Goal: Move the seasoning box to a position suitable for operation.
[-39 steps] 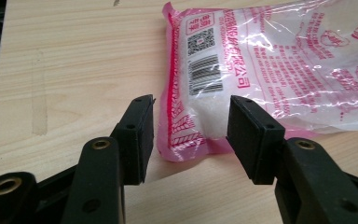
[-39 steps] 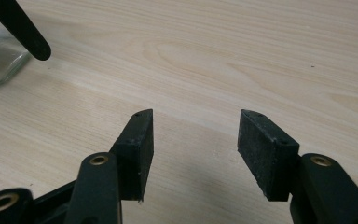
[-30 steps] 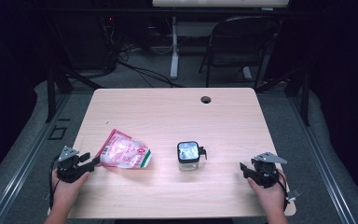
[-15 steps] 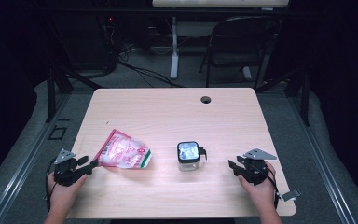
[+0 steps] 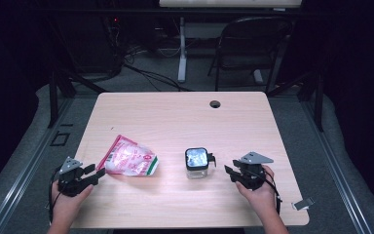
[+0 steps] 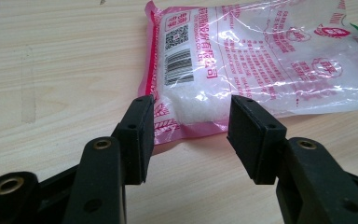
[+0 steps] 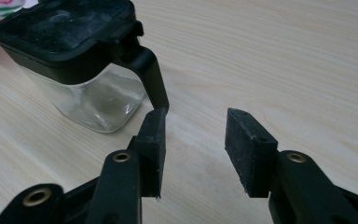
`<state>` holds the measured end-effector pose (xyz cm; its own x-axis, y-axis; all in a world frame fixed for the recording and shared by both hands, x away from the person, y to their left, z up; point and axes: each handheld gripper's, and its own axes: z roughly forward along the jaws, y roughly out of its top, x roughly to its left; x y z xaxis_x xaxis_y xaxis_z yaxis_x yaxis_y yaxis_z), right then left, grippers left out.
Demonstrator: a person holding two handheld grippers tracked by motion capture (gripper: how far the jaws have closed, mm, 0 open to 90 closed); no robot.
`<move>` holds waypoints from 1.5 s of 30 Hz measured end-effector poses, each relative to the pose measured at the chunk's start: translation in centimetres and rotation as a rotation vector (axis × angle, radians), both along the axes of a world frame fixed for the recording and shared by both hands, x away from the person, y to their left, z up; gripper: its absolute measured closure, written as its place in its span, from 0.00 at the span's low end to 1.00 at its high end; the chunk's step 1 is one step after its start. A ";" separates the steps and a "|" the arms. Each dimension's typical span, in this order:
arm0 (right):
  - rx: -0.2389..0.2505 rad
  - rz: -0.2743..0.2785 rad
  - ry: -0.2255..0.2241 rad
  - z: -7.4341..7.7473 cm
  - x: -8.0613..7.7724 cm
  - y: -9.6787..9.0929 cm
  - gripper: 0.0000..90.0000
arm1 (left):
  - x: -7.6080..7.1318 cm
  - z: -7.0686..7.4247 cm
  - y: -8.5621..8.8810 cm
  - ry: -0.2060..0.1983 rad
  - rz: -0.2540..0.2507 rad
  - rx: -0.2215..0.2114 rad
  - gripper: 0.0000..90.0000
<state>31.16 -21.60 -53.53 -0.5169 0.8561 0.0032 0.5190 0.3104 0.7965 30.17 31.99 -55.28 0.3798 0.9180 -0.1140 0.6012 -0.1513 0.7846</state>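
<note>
High view: wooden bench (image 5: 175, 122), two hand-held tools low on the near side. Left tool (image 5: 93, 174) at the near-left corner of a pink-and-clear pouch (image 5: 129, 158) lying flat, left of centre. Right tool (image 5: 229, 171) just right of a small glass jar (image 5: 196, 163) with a black lid, standing upright near the middle; still apart from it.

Left gripper view: jaws released, part-open, straddling the pouch (image 6: 261, 60) corner; sealed pink edge and a lump of white granules between the pads, no pad pressing on it as far as can be told.

Right gripper view: jaws have just been closing, yet stand part-open with nothing between them. Jar (image 7: 81, 60) ahead and to the left; black handle (image 7: 149, 77) dropping from the lid, its tip just above the left pad (image 7: 151, 140), probably not touching.

Risks:
- Pinch on the pouch corner catching only the thin seal: film slips out or tears, contents sag to the far end on lifting.
- Right tool closing short of the handle or nudging it sideways: light jar skids or tips on the smooth bench.
- Grip on the handle alone: jar likely swings.

Hard to read:
- Jar contents; glass looks empty, lid top smeared and reflective.
- Pouch far end cut off in the left gripper view; print too small to read.
- Lid latch hidden, fastened or not unknown.
</note>
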 end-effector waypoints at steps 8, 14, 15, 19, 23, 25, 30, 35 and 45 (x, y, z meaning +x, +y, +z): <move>-0.033 0.062 0.069 0.0 1.4 2.2 0.70 | -0.4 0.0 0.5 0.000 0.013 -0.014 0.56; -0.021 0.069 0.100 -1.6 2.7 3.5 0.73 | -0.4 -0.2 0.9 0.011 0.022 -0.044 0.58; -0.037 0.072 0.093 -2.0 3.1 3.9 0.74 | -0.5 -0.2 1.0 0.018 0.022 -0.043 0.59; -0.018 0.074 0.076 -2.6 3.5 4.1 0.77 | -0.5 -0.4 1.2 0.023 0.030 -0.041 0.59; -0.029 0.074 0.056 -3.0 3.7 4.4 0.78 | -0.5 -0.6 1.3 0.033 0.041 -0.039 0.59; -0.036 0.084 0.055 -3.2 3.9 4.5 0.78 | -0.4 -0.7 1.4 0.038 0.049 -0.047 0.59; 0.011 0.080 0.059 -3.3 4.3 4.3 0.79 | -0.3 -0.8 1.5 0.050 0.063 -0.049 0.59; 0.004 0.100 0.049 -3.2 4.3 4.1 0.82 | -0.3 -0.7 1.5 0.044 0.070 -0.041 0.59; -0.049 0.115 0.038 -3.0 3.9 4.3 0.84 | -0.3 -0.9 1.7 0.051 0.075 -0.047 0.58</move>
